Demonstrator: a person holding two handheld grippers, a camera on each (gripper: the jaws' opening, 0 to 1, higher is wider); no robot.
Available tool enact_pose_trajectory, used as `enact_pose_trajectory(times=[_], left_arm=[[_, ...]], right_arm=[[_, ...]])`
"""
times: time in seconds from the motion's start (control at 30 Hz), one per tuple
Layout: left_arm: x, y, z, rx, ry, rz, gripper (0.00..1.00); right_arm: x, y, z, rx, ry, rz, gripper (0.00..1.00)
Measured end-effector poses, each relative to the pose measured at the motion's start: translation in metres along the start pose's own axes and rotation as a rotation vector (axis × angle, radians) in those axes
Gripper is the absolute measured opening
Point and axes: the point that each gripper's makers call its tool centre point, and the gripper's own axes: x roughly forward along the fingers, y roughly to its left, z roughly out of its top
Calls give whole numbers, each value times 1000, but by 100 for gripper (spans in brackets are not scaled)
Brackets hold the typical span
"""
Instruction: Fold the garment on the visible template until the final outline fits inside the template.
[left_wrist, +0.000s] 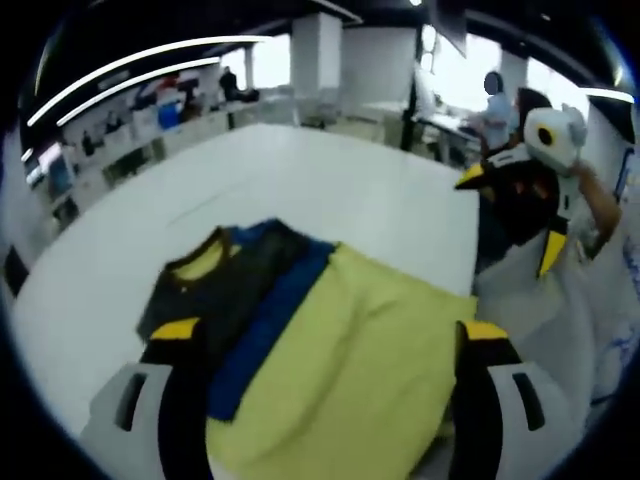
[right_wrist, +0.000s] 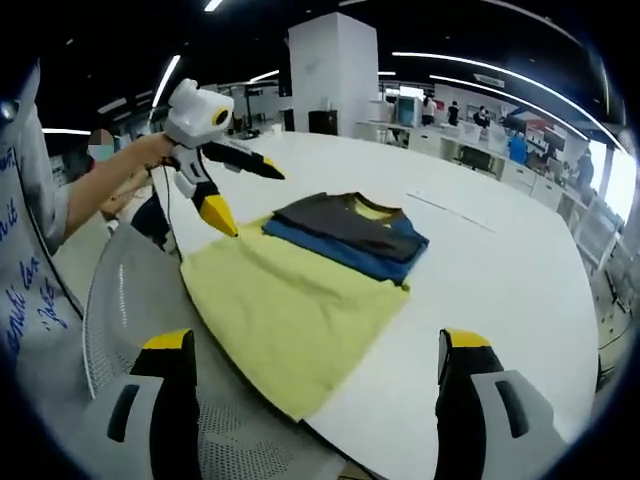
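Left gripper open, hovering above yellow garment, lining up a fold; right gripper open, garment ahead on white table, nothing gripped.

Folded garment on template, template on table.

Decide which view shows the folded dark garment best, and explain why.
The right gripper view: the folded dark garment lies whole and unblocked on the blue layer. In the left gripper view the garment is partly cut off by a jaw.
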Motion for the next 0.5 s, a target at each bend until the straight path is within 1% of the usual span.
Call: enact_pose_trajectory(times=[0.17,0.27,0.33,0.43,0.5], left_arm=[[-21,-3,-5,13,-6,23,100],[-34,-7,-9,-2,-24,29,100],[-40,-7,-12,-14,-25,35,100],[-48,-7,-17,-11,-23,51,100],[-55,-7,-17,-17,-40,60,100]], right_arm=[[0,4,3,5,-9,-4,100],[0,4,5,5,-10,-17,100],[0,4,6,-1,-7,-21,100],[1,7,8,-5,-6,-24,100],[1,8,10,-9,-6,-24,100]])
